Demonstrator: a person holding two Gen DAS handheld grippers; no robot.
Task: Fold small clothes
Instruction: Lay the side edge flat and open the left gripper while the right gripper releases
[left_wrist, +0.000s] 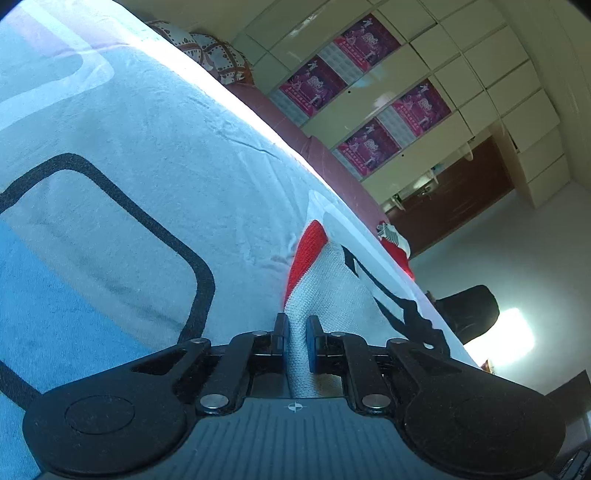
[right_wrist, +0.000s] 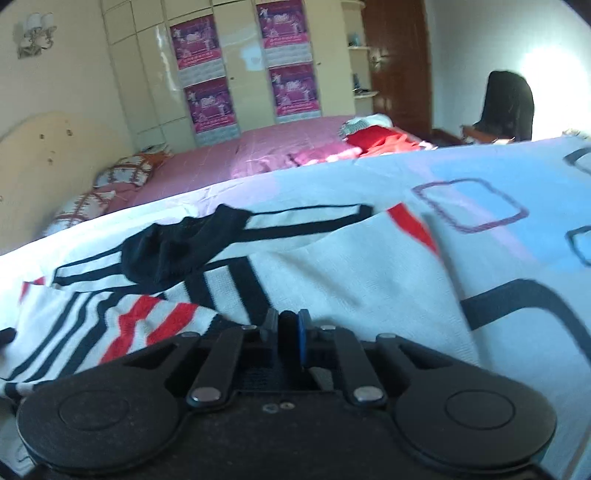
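Left tool nearest the lens: its jaws are nearly closed, pinching a ridge of the white knit garment with red and black stripes, and the cloth runs between the pads back toward the camera. The garment rises tent-like from the pinch, so that part looks lifted off the bed. In the right wrist view the right tool sits low over the same garment, jaws drawn together; no cloth visible between them, looks closed on nothing. A blue pad shows on one finger.

Garment lies spread across the bed sheet, white-blue with rounded black square outlines, toward the near edge of the bed in the right view. A small black cloth item lies on top of the garment's striped part. Across the gap is a second bed with a pink cover, with a red bundle of clothes at its far corner.

Handling: light, soft, limp knit; drapes and bunches, not slippery, not fragile. Stretches if pulled at one point. Best hold is at a hem or corner edge, one tool each side, to keep the fold line straight. The black item probably needs shifting off first.
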